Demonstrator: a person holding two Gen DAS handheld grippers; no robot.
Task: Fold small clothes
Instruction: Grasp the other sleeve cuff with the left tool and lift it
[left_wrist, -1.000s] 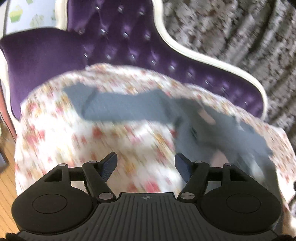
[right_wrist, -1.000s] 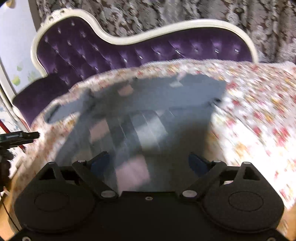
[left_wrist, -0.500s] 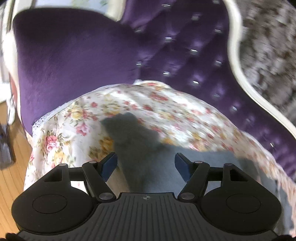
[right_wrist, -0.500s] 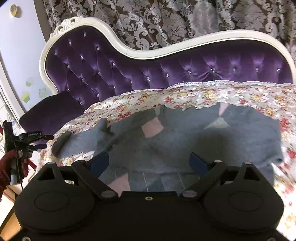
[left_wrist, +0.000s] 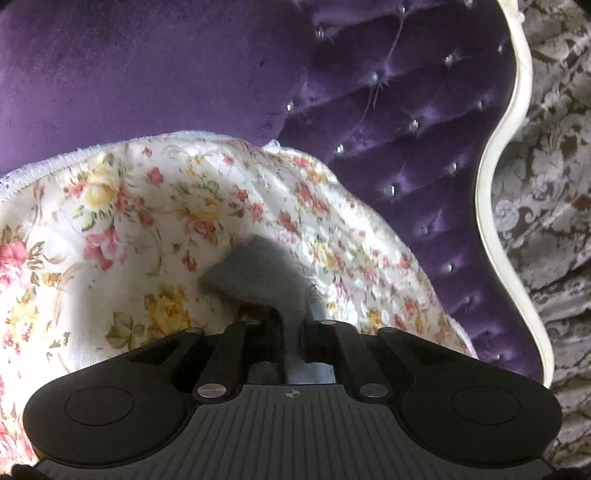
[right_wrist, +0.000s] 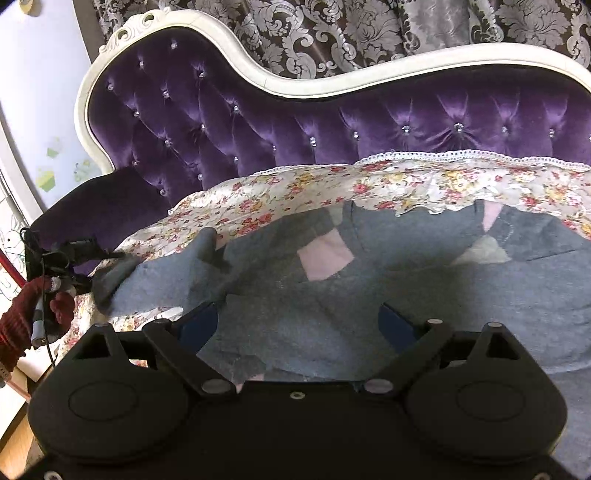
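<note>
Left hand-held gripper (left_wrist: 291, 332) pinches the grey sweater's (right_wrist: 369, 295) sleeve; right hand-held gripper (right_wrist: 299, 325) spread.

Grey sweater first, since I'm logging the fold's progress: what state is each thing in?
Grey sweater: spread flat on the cover, unfolded.
Sleeve cuff: pinched in the left tool.
Left tool: shut on the cuff.
Right tool: open, over the sweater body.
Floral cover: draped over the seat, rumpled.

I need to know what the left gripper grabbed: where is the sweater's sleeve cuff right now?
The sleeve cuff lies on the floral cover, pinched by the left gripper; in the right wrist view it is far left, near the sofa's purple armrest.
</note>
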